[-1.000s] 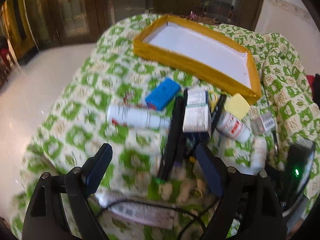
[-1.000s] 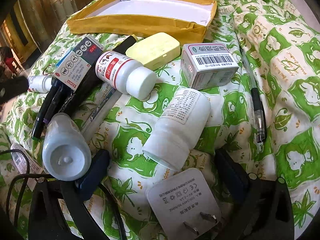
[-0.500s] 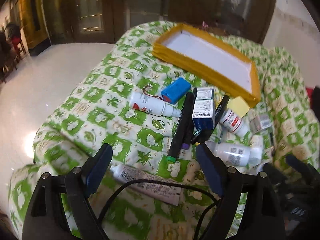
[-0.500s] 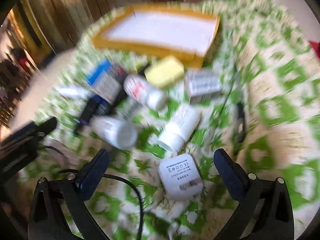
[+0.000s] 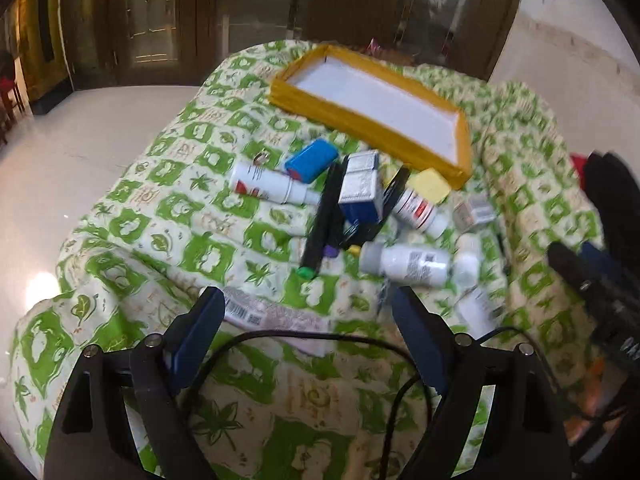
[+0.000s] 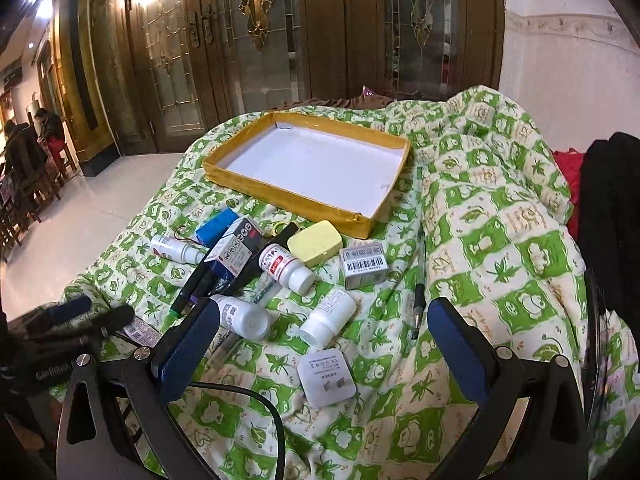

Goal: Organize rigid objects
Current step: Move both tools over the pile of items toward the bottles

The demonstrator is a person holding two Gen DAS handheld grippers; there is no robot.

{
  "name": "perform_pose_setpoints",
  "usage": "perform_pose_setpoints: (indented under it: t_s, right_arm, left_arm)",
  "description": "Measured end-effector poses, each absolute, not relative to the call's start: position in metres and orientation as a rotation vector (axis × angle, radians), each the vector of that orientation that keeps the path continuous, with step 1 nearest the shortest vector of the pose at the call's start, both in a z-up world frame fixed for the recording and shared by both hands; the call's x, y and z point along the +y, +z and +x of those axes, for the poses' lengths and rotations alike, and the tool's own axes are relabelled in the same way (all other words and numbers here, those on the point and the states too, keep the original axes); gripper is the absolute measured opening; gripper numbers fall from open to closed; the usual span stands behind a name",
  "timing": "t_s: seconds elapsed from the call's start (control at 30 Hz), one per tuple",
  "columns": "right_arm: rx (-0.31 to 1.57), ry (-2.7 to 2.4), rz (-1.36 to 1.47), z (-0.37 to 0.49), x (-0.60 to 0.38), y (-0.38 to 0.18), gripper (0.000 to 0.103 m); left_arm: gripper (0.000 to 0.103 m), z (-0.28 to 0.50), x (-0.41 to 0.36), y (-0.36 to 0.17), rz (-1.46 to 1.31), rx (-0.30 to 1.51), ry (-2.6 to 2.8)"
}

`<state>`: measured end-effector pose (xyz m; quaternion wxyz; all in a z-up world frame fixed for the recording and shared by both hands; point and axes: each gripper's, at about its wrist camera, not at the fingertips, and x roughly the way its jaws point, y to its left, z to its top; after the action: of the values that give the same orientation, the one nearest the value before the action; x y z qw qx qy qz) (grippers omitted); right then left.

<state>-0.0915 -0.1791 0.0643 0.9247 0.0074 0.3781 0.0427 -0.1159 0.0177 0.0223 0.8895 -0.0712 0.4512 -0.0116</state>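
A yellow-walled tray (image 5: 352, 114) (image 6: 280, 196) with a white floor lies empty at the far side of the green-patterned cloth. In front of it is a heap of small items: a blue battery pack (image 5: 312, 159) (image 6: 216, 229), white bottles (image 5: 404, 261) (image 6: 286, 267), a blue box (image 5: 360, 192), a yellow case (image 6: 315, 242), a grey barcode box (image 6: 364, 265), dark markers (image 5: 320, 224), a white charger plug (image 6: 326, 376) and a pen (image 6: 418, 304). My left gripper (image 5: 304, 308) is open above the near cloth. My right gripper (image 6: 324, 316) is open, held back from the heap.
A flat tube (image 5: 272, 314) and a black cable (image 5: 312, 336) lie near the left gripper. Wooden glass-panelled doors (image 6: 260, 40) stand behind the table. White floor lies to the left, with seated people (image 6: 24, 148) far off. Dark and red clothing (image 6: 600, 192) sits at right.
Both grippers have pulled back and risen from the heap, so the whole table and tray now show. Both stay open and nothing was picked up.
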Motion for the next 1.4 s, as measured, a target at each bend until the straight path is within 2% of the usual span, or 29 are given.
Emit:
perform_pose_setpoints:
  t_s: [0.87,1.1,1.4]
  right_arm:
    - [0.877,0.087,0.084,-0.081,-0.202,0.058,0.102]
    - [0.851,0.079,0.049,-0.07,-0.207,0.062,0.102]
    - [0.874,0.045,0.135,-0.062,-0.23,0.058,0.102]
  left_arm:
    - [0.086,-0.104,0.013,0.01,-0.122,0.994,0.01]
    - [0.086,-0.083,-0.026,0.002,-0.023,1.027,-0.085]
    - [0.086,-0.069,-0.072,-0.004,0.026,1.057,-0.239]
